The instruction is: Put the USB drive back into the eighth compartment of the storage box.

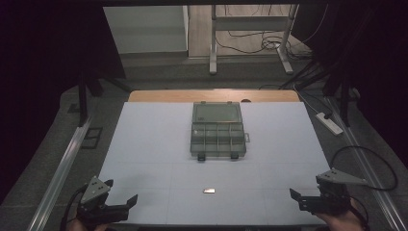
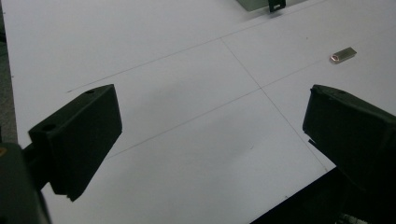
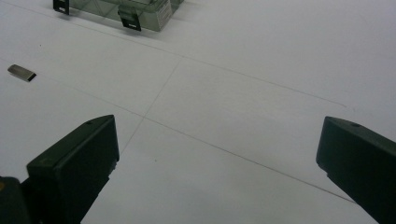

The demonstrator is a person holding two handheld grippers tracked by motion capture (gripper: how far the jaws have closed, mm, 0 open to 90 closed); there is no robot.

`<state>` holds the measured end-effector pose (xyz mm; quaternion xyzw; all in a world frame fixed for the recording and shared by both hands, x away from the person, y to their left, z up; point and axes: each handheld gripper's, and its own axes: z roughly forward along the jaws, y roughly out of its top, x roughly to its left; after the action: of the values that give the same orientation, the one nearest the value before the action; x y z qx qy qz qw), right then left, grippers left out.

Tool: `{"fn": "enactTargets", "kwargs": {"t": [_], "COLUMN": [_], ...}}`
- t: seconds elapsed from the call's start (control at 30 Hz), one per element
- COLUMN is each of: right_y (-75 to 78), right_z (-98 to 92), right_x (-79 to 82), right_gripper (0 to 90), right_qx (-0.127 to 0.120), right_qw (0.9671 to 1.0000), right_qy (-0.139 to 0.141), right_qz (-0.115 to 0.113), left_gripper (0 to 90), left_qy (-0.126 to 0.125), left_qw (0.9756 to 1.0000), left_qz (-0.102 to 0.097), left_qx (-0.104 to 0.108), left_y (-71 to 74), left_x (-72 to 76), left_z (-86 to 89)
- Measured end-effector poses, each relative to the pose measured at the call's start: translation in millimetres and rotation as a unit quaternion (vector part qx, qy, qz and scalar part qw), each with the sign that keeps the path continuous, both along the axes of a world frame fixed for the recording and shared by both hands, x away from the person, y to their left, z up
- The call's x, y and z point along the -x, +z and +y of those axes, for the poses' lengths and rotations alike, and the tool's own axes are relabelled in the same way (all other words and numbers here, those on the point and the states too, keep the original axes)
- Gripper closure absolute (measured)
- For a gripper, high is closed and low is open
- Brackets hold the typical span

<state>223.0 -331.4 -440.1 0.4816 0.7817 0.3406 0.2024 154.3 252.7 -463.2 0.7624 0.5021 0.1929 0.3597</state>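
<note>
In the high view, a small metal piece [image 1: 209, 191] is seen lying flat on the white table surface [image 1: 144, 144], near the front edge and between the two grippers. An open compartment box [image 1: 218, 130] stands farther back, well apart from the piece; its contents cannot be made out. The left gripper [image 1: 120, 195] is held at the lower left, the right gripper [image 1: 296, 197] at the lower right. Both hands are cut off by the bottom edge.

In the left gripper view, the jaws are spread wide with nothing between them, and bare table is seen in the gap. The metal piece [image 2: 343, 55] lies beyond the right-hand jaw. Just a corner of the box [image 2: 261, 4] is caught at the top edge.

In the right gripper view, the jaws are likewise spread wide and empty. The piece [image 3: 21, 73] lies at far left, the box [image 3: 116, 9] is cropped at the top.
</note>
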Motion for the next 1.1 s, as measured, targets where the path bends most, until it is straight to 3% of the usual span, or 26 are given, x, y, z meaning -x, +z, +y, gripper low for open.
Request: {"fn": "enactTargets", "kwargs": {"t": [0.63, 0.8, 0.93, 1.03, 1.1], "right_y": [-0.5, -0.5, -0.3, 0.3, 0.7], "right_z": [3.7, 5.6, 4.6, 4.3, 5.4], "right_x": [-0.1, 0.3, -0.6, -3.8, -4.4], "right_gripper": [1.6, 0.1, 0.0, 0.0, 0.0], "right_qx": [0.009, 0.011, 0.005, -0.023, -0.022], "right_qw": [0.9996, 0.9990, 0.9989, 0.9980, 0.9979], "right_qy": [0.026, 0.044, 0.044, 0.054, 0.058], "right_qz": [0.006, 0.007, 0.011, 0.023, 0.021], "left_gripper": [5.2, 5.2, 5.2, 5.2, 5.2], "left_qy": [-0.002, -0.002, -0.001, 0.000, 0.000], "left_qw": [1.0000, 1.0000, 1.0000, 1.0000, 1.0000], "left_qz": [0.000, 0.001, 0.001, 0.002, 0.003], "left_qx": [-0.001, -0.001, -0.001, -0.001, -0.001], "left_y": [-0.2, -0.2, -0.3, -0.3, -0.2], "left_x": [-0.2, -0.3, -0.4, -0.6, -0.6], "left_z": [-0.3, -0.2, -0.2, -0.2, -0.2]}}
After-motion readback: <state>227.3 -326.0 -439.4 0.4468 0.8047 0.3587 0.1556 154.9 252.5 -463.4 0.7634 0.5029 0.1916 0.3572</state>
